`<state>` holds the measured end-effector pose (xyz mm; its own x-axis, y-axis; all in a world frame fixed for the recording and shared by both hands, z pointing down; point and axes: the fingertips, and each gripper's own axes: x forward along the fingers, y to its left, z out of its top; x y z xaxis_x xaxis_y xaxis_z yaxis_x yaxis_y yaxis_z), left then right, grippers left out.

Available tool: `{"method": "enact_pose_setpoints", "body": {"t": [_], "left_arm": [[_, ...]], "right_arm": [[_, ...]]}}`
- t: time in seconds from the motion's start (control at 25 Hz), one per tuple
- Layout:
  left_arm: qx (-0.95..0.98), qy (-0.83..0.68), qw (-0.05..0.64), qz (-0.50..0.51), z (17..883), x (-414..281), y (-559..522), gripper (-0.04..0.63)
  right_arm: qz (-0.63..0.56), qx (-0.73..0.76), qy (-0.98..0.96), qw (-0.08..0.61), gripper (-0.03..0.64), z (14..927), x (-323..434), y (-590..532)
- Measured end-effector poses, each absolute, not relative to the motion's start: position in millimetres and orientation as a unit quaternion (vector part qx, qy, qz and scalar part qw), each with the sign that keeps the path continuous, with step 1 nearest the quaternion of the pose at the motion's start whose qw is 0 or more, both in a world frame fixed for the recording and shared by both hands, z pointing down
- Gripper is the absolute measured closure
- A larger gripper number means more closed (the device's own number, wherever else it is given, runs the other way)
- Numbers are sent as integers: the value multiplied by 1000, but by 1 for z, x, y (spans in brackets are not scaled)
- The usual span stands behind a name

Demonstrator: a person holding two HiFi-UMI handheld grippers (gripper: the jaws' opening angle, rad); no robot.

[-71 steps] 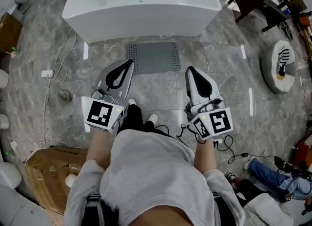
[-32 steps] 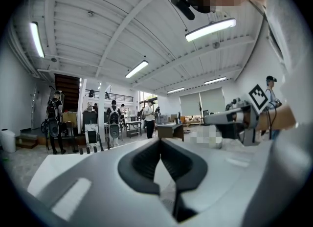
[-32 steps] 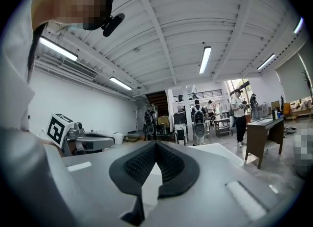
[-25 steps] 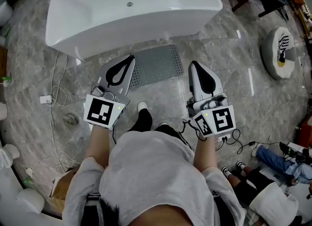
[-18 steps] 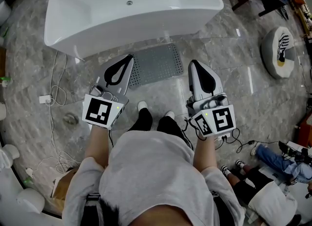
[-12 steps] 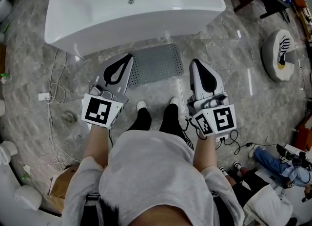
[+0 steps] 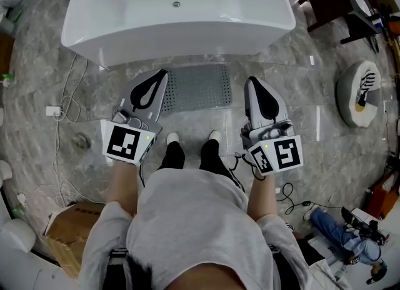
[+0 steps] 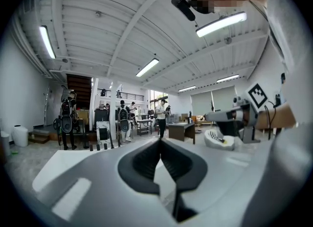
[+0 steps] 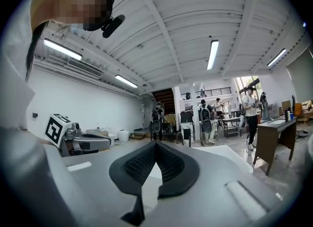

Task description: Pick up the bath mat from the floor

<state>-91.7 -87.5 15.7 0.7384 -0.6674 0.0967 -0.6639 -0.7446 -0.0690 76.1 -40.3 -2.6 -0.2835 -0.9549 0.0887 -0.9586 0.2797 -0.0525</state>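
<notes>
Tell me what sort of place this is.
Likely a mock bathroom set up in a big workshop hall: a white bathtub and grey bath mat sit on a marble-look floor, while the gripper views show ceiling strip lights, desks and people.

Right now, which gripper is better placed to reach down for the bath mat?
Left, slightly: seen from above, the left gripper overlaps the left edge of the bath mat, while the right gripper sits off its right edge. Both are shut and empty.

The bath mat [image 7: 199,87] lies on the floor [image 7: 300,117] just before the bathtub [image 7: 178,29], ahead of the person's feet [image 7: 172,137].
</notes>
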Motion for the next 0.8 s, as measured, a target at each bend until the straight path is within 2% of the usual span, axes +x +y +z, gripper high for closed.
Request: {"method": "enact_pose_setpoints", "body": {"t": [0.32, 0.52, 0.8], "left_arm": [[-914, 399, -8, -73, 21, -54, -90, 595], [-905, 421, 9, -63, 19, -34, -94, 595], [-889, 451, -3, -84, 38, -23, -95, 595]], "right_arm": [[47, 562, -826, 24, 618, -4, 118, -63], [49, 543, -838, 25, 618, 1, 142, -73], [60, 519, -852, 32, 617, 21, 160, -89]]}}
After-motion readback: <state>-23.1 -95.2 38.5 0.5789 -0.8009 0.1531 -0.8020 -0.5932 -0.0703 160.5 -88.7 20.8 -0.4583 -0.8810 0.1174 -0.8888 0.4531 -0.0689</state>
